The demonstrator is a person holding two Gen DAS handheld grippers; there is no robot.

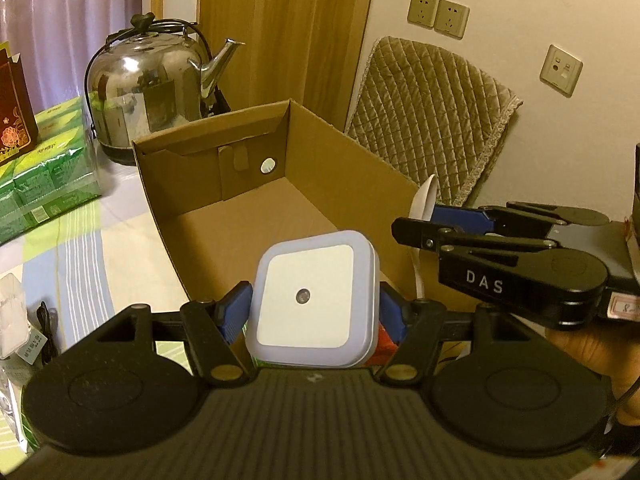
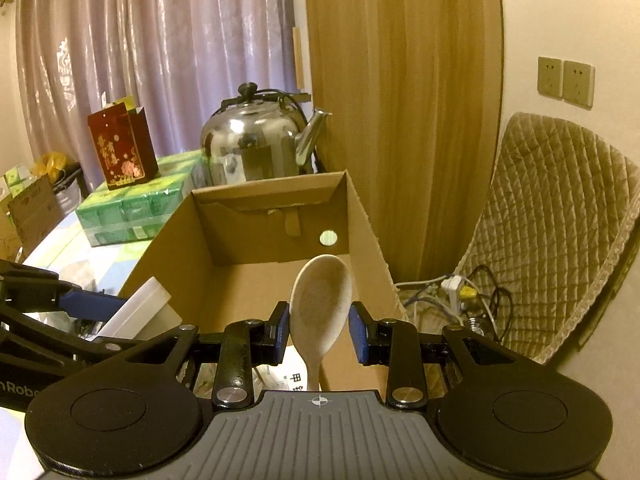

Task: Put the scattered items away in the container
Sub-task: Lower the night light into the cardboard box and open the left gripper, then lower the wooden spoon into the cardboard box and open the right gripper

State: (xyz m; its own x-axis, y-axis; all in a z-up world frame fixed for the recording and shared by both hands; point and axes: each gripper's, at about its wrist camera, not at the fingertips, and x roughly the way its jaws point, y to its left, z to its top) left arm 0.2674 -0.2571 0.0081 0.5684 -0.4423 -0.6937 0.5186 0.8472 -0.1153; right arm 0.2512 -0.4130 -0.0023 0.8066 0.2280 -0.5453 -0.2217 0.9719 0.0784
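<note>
my left claw [image 1: 312, 306] is clamped on the square white plastic night light [image 1: 314, 300], mid frame, right claw [image 2: 319, 330] pinching the pale wooden spoon [image 2: 320, 300]. both hover at the open brown cardboard box [image 1: 224, 184]'s near edge. next i'd say reach over and let go inside.

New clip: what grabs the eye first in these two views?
An open cardboard box sits dead centre, with nothing visible inside. The left gripper clamps a white square night light at its near edge, while the right gripper brackets a pale spoon. A shiny steel kettle looms behind.
</note>
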